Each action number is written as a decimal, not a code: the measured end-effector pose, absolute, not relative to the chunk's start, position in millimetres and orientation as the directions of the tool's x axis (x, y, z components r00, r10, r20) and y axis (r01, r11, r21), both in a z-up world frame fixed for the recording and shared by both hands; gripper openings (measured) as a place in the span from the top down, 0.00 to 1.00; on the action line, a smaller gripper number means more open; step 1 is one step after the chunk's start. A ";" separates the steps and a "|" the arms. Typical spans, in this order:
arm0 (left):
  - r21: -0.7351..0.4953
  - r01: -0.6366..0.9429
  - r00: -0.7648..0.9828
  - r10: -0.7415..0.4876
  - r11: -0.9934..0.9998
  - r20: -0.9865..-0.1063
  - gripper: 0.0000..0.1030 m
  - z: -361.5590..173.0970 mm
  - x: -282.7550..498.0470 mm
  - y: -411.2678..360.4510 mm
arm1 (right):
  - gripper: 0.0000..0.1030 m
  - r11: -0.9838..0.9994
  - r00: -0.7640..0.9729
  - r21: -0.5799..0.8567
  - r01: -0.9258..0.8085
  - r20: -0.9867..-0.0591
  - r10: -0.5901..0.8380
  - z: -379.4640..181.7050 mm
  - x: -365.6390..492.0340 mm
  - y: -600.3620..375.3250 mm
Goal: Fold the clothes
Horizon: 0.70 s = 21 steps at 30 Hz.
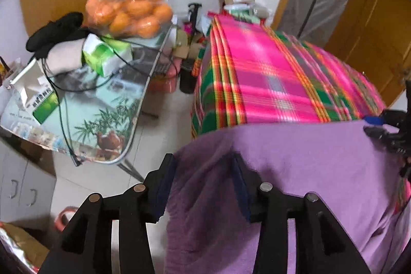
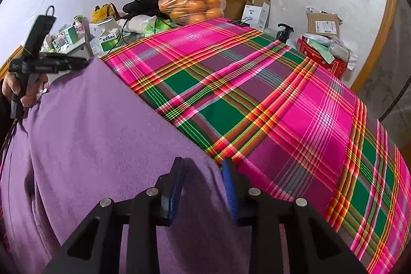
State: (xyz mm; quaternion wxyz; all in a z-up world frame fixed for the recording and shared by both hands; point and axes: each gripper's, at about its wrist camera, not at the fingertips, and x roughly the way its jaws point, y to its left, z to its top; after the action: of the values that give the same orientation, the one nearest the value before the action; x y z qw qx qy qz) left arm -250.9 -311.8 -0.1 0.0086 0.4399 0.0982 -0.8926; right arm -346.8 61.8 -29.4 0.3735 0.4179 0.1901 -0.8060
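Left wrist view: the left gripper [image 1: 204, 186] stands open astride the soft purple fleece garment [image 1: 308, 171], whose corner overhangs the plaid-covered surface [image 1: 269, 73]; unsupported cloth may slide floorward.

Right wrist view: the right gripper [image 2: 203, 186] is half open, gripping nothing, at the garment's [image 2: 90, 132] edge; free room lies beyond it.

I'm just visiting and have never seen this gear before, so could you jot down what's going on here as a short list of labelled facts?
Garment: purple top, lying on the plaid cloth
Left claw: open, the top's edge between its fingers, not pinched
Right claw: open, straddling the top's other edge
Holder: a hand grips the left claw's handle
Side table: bag of oranges, boxes, cables
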 end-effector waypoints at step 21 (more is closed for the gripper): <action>0.116 0.204 -0.654 -0.224 -0.972 -0.723 0.98 15.5 -277.0 -287.6 | 0.97 -0.701 -0.486 -0.090 0.707 -0.782 -0.390 -22.9 -359.1 49.6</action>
State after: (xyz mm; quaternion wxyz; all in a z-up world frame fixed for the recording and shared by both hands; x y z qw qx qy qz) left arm -276.9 -287.6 15.5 0.1174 0.3989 -0.0125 -0.9094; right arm -359.1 49.6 -22.9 0.3277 0.3865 0.2053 -0.8373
